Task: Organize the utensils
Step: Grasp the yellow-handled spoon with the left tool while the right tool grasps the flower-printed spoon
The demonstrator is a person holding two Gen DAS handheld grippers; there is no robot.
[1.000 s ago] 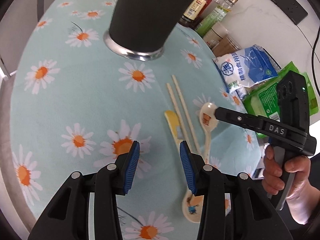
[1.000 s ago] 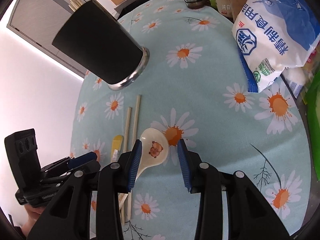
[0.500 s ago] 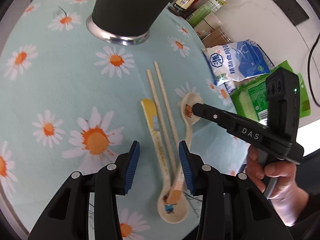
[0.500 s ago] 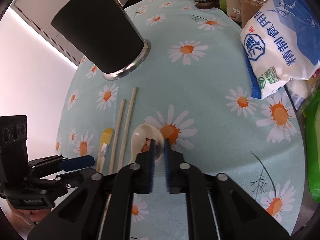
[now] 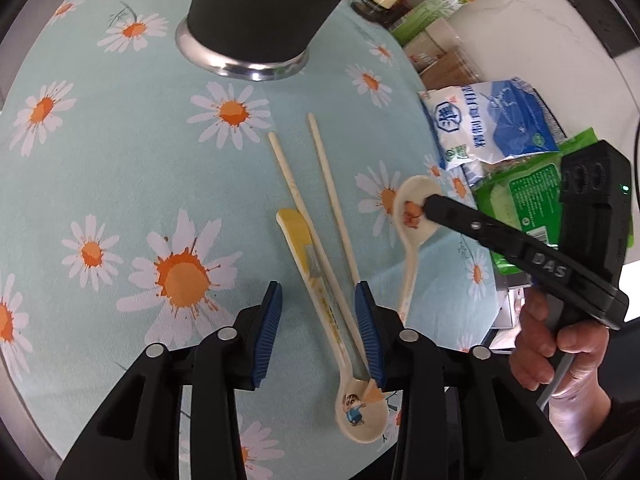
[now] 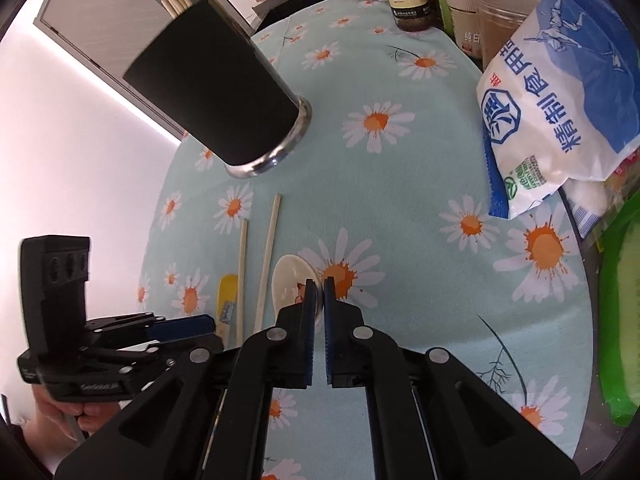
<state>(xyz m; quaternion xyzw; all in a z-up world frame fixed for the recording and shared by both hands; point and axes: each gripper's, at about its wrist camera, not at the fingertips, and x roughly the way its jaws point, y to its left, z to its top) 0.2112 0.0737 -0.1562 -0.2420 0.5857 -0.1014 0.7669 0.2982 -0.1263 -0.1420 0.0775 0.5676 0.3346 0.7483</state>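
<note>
The right gripper [image 6: 319, 286] has its fingers clamped on the bowl rim of a white spoon [image 5: 412, 216] lying on the daisy-print surface [image 5: 100, 160]. The left gripper [image 5: 319, 312] hangs open over a second spoon [image 5: 320, 292] and two chopsticks [image 5: 332, 200]. A black holder [image 6: 216, 96] stands beyond them.

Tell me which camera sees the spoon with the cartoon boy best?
The left wrist view. There the cartoon-boy spoon shows whole, its bowl with the picture near the open left claw. The right wrist view shows only its yellow handle tip; the left claw hides the rest.
</note>
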